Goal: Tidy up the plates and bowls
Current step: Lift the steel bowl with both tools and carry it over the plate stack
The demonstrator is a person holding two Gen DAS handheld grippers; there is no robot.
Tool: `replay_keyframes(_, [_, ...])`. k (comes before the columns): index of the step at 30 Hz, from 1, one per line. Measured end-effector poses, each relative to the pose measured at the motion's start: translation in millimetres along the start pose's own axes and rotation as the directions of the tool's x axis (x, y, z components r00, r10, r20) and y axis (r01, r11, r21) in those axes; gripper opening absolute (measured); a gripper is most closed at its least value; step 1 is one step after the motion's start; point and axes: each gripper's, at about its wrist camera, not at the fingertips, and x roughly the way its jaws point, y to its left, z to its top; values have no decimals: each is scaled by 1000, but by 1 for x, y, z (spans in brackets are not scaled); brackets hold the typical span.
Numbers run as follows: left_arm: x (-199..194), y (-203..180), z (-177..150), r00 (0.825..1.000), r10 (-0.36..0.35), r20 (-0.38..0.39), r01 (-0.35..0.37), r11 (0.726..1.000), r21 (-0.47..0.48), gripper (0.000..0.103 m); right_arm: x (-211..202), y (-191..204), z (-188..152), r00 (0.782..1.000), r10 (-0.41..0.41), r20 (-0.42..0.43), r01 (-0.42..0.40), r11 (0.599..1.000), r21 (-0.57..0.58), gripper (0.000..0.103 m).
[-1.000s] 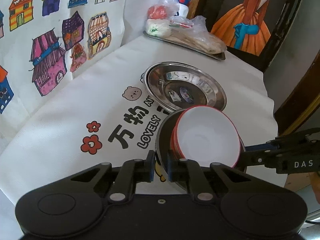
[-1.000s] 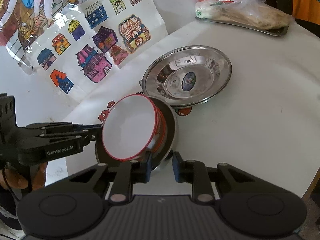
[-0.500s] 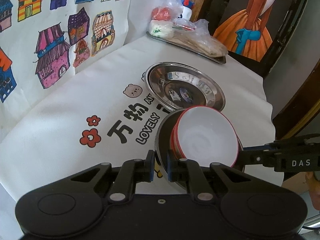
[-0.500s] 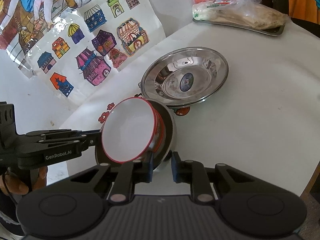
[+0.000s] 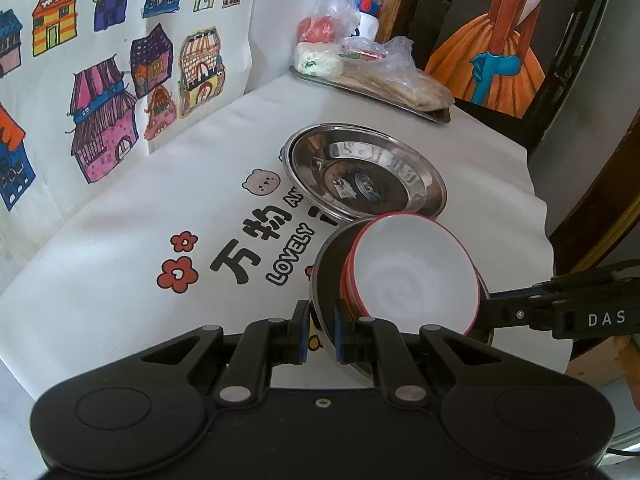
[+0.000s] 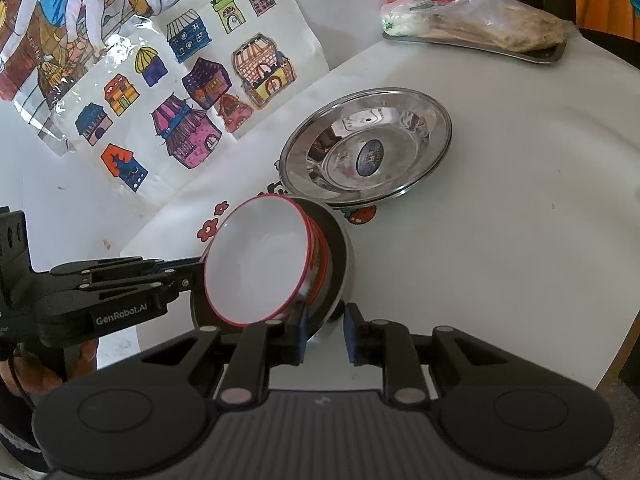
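Note:
A dark steel plate [image 5: 326, 276] carries a stack of white bowls with red rims [image 5: 416, 276]. Both grippers hold this plate by opposite edges, above the table. My left gripper [image 5: 320, 334] is shut on the plate's near rim. My right gripper [image 6: 326, 332] grips the opposite rim [image 6: 340, 264], its pads a little apart around the rim; the bowls [image 6: 260, 268] lean toward its left pad. A shiny steel plate [image 5: 364, 172] lies on the white tablecloth just beyond; it also shows in the right wrist view [image 6: 368, 148].
A steel tray [image 5: 372, 88] with bagged food sits at the table's far edge, also in the right wrist view [image 6: 476, 40]. A drawing of coloured houses [image 5: 108, 80] hangs at the left. A chair with an orange-dress picture [image 5: 500, 40] stands behind. The table edge [image 6: 616, 344] is at the right.
Both grippers have carried the plate with its bowls slightly; the steel plate and tray appear a little farther off. Grips are unchanged.

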Motion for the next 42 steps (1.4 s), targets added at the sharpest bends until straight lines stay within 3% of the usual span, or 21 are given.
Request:
replay_keyframes(19, [-1, -5, -4, 1000, -10, -9, 9, 1000, -28, 11, -10, -5, -10, 999, -13, 43, 13, 1000, 3, 19])
replay_keyframes(42, [-10, -31, 1, 999, -21, 34, 21, 1000, 8, 10, -34, -23, -23, 994, -21, 105, 17, 999, 34, 19])
